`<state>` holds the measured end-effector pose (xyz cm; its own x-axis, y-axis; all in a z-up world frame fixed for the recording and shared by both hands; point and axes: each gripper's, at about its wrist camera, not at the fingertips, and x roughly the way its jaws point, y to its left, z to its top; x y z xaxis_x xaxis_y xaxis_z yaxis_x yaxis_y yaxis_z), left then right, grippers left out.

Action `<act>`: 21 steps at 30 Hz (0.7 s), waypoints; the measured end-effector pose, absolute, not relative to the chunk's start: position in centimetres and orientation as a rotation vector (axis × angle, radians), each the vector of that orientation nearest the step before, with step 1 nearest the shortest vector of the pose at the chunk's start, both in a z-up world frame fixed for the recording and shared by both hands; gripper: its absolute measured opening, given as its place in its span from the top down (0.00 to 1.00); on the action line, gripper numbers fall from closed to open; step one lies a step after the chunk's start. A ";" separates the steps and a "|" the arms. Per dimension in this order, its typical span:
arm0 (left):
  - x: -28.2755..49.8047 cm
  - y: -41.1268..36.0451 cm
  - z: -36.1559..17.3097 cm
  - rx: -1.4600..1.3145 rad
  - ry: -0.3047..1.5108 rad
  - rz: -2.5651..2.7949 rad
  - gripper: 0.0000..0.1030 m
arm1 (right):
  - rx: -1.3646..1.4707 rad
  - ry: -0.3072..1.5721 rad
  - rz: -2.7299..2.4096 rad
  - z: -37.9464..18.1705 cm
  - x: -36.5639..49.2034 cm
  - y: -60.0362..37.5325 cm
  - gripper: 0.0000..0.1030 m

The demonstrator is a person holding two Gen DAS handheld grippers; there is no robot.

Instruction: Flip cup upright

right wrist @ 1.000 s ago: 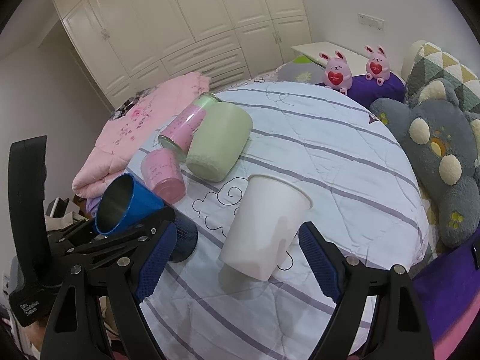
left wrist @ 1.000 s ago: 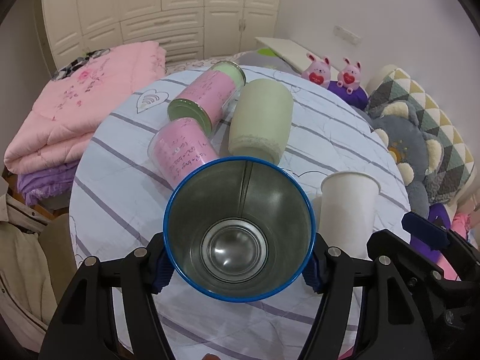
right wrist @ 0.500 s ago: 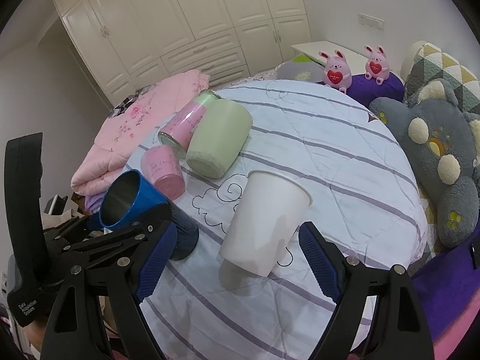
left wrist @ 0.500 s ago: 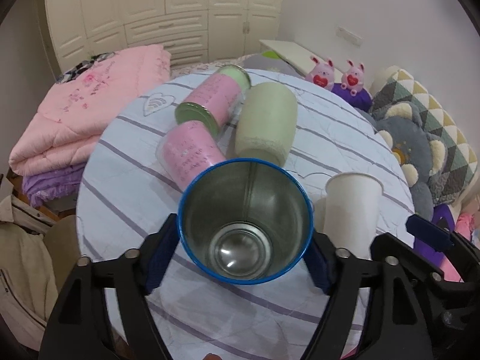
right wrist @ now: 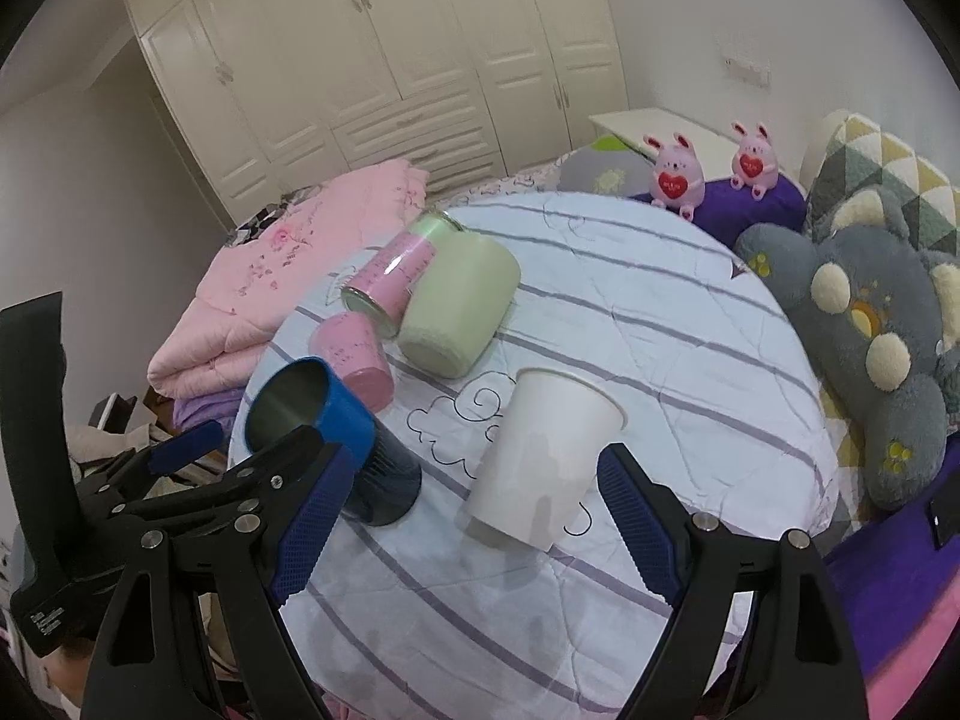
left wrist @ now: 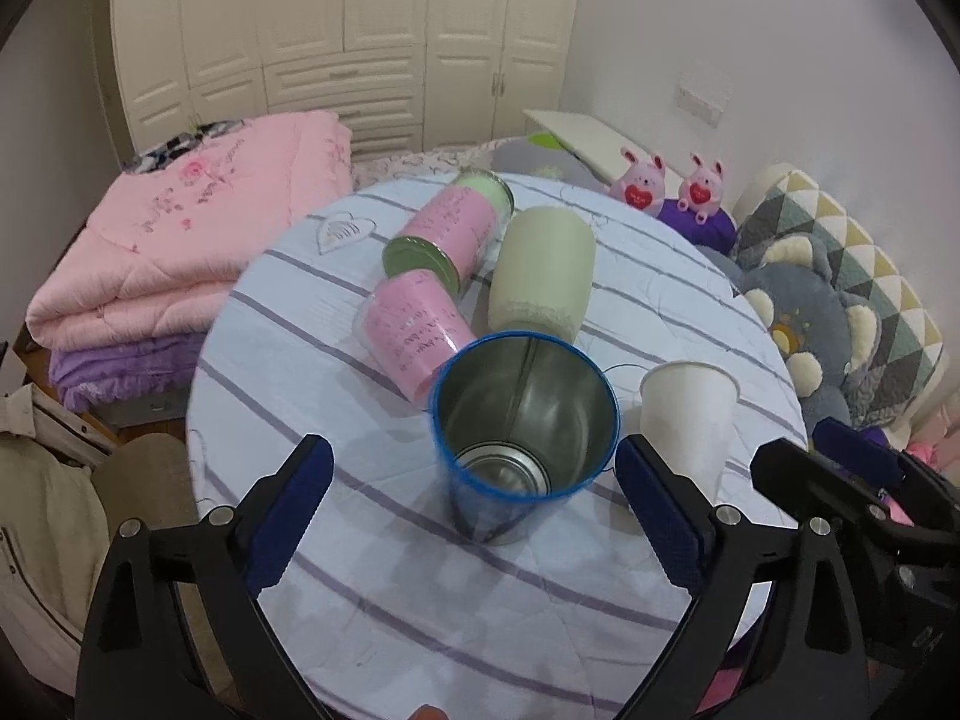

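Observation:
A blue metal cup (left wrist: 523, 432) stands upright on the round striped table (left wrist: 420, 600), mouth up; it also shows in the right wrist view (right wrist: 336, 444). My left gripper (left wrist: 474, 510) is open, its jaws wide on either side of the cup and clear of it. A white paper cup (right wrist: 543, 462) stands upright to the right, also in the left wrist view (left wrist: 687, 420). My right gripper (right wrist: 462, 522) is open, just in front of the white cup, not touching it.
A small pink cup (left wrist: 414, 333), a pink-labelled jar (left wrist: 447, 237) and a pale green cup (left wrist: 543, 273) lie on their sides behind the blue cup. Folded pink quilts (left wrist: 174, 252) lie left of the table. Plush cushions (right wrist: 870, 348) lie to the right.
My left gripper has opened, let go of the blue cup and drawn back. The cup now stands free on the table. My right gripper has barely moved.

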<state>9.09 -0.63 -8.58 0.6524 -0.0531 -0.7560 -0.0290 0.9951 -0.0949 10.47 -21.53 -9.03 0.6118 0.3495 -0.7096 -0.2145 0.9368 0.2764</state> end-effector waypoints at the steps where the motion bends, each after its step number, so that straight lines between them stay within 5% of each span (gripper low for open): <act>1: 8.6 -0.5 -8.2 -0.098 0.848 -0.012 0.06 | 0.164 0.845 0.325 -8.7 10.2 -21.4 0.18; 21: -1.5 -0.1 -1.8 0.008 0.571 0.052 0.00 | 0.017 0.507 0.246 -2.9 2.2 -20.1 0.18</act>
<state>-1.49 -0.09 -1.79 0.8401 0.0518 -0.5399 -0.0474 0.9986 0.0221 2.23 -20.14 -2.87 0.8453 0.2375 -0.4786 -0.2291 0.9704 0.0769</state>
